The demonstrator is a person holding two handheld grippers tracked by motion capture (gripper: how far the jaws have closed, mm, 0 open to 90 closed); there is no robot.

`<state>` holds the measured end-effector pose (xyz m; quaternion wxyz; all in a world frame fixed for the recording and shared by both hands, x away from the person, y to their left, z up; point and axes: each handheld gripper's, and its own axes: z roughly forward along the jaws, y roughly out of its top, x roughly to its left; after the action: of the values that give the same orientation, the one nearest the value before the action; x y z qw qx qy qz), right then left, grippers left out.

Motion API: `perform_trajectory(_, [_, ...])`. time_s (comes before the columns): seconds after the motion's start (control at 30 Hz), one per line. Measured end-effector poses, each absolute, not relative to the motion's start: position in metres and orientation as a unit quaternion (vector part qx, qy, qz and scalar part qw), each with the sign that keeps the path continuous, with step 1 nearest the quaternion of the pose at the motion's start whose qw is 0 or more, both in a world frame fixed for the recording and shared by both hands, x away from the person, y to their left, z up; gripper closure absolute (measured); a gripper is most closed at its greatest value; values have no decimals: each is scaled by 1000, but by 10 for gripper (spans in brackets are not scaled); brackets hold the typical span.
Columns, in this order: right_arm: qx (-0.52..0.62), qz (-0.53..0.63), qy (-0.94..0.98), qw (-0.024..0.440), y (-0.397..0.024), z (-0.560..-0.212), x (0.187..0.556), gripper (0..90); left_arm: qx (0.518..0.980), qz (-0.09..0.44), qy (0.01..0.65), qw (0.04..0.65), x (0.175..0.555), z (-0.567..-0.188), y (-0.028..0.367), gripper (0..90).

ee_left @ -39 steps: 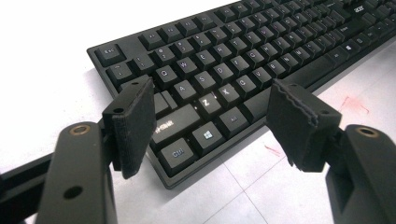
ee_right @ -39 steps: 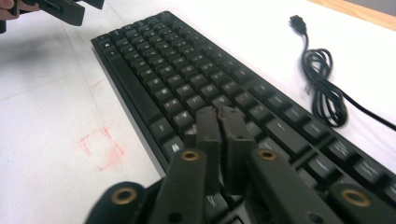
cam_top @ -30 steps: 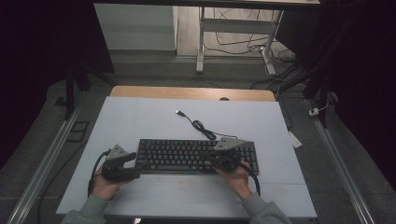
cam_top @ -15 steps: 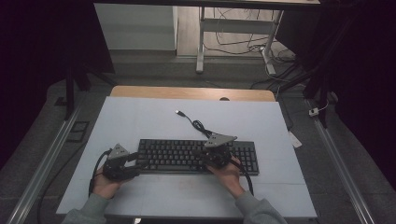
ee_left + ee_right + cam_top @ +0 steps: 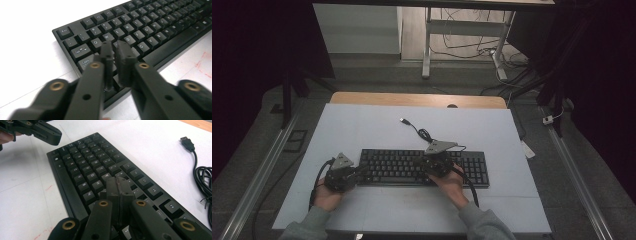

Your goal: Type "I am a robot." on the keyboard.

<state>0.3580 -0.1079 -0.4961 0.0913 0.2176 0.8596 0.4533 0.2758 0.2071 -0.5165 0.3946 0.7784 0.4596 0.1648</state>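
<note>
A black keyboard (image 5: 422, 167) lies across the near middle of the white table (image 5: 362, 125). My left gripper (image 5: 360, 170) is at its left end. In the left gripper view its jaws (image 5: 114, 46) hover just above the A and S keys, shut to a sliver, holding nothing. My right gripper (image 5: 435, 161) is over the keyboard's middle. In the right gripper view the gripper (image 5: 118, 180) is shut, its tips resting on keys near H and J of the keyboard (image 5: 95, 160). The left gripper (image 5: 37, 130) shows at the top left of that view.
The keyboard's black USB cable (image 5: 419, 131) coils behind it, and its plug (image 5: 187, 142) lies loose on the table. A wooden strip (image 5: 417, 100) edges the far side. Faint red marks (image 5: 205, 62) stain the table surface near the keyboard's front edge.
My right gripper has slid left along the keyboard, from near its right part to its middle. The left gripper has edged slightly toward the keyboard's left end.
</note>
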Motion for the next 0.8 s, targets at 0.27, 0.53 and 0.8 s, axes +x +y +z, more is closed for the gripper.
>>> perform_trajectory(0.27, [223, 444, 863, 92, -101, -497, 363, 894, 789, 162, 459, 374, 283, -523, 203, 887])
perform_trajectory(0.53, [228, 435, 867, 85, -95, -502, 368, 894, 794, 158, 463, 360, 285, -529, 202, 887])
perform_trajectory(0.8, [232, 423, 872, 83, -87, -508, 372, 893, 794, 164, 464, 357, 286, -530, 203, 886])
